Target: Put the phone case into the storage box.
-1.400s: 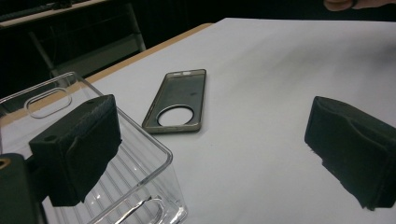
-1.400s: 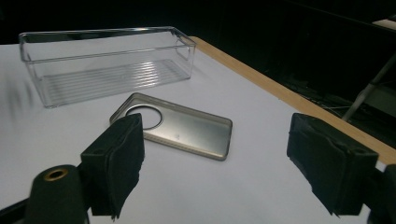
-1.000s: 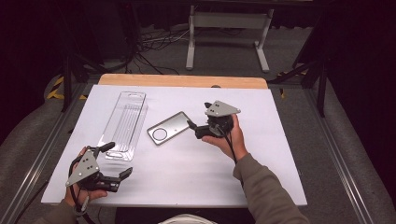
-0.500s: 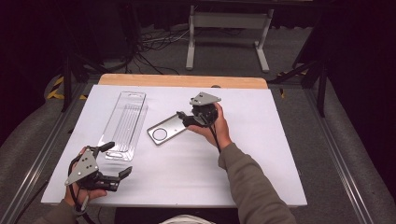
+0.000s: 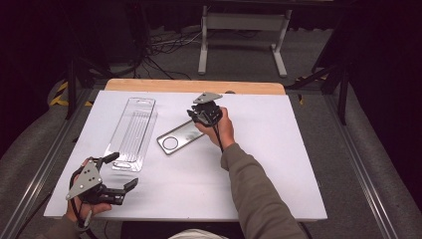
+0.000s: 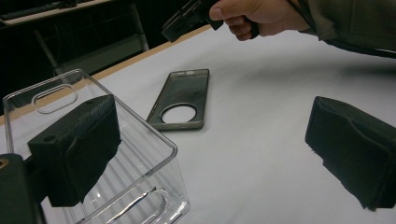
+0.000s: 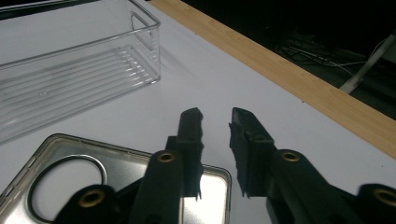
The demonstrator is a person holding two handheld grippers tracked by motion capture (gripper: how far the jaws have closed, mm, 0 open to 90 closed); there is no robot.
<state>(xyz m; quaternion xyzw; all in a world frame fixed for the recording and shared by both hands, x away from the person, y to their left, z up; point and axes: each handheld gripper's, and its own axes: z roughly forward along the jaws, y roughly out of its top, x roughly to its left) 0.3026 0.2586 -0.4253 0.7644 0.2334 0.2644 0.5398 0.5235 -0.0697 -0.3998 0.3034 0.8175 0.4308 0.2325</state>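
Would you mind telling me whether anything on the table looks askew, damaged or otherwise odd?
Nothing stands out. The phone case lies flat, at a slant beside the clear tray, which stands upright and looks intact. The right gripper is at the case's end; nothing is spilled.

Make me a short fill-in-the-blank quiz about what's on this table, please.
1. The phone case has a round ____ near one end.
2. The clear plastic tray lies on the ____ table.
3. The right gripper is over one end of the phone ____.
4. The left gripper has its jaws wide ____.

Missing words: hole; white; case; open
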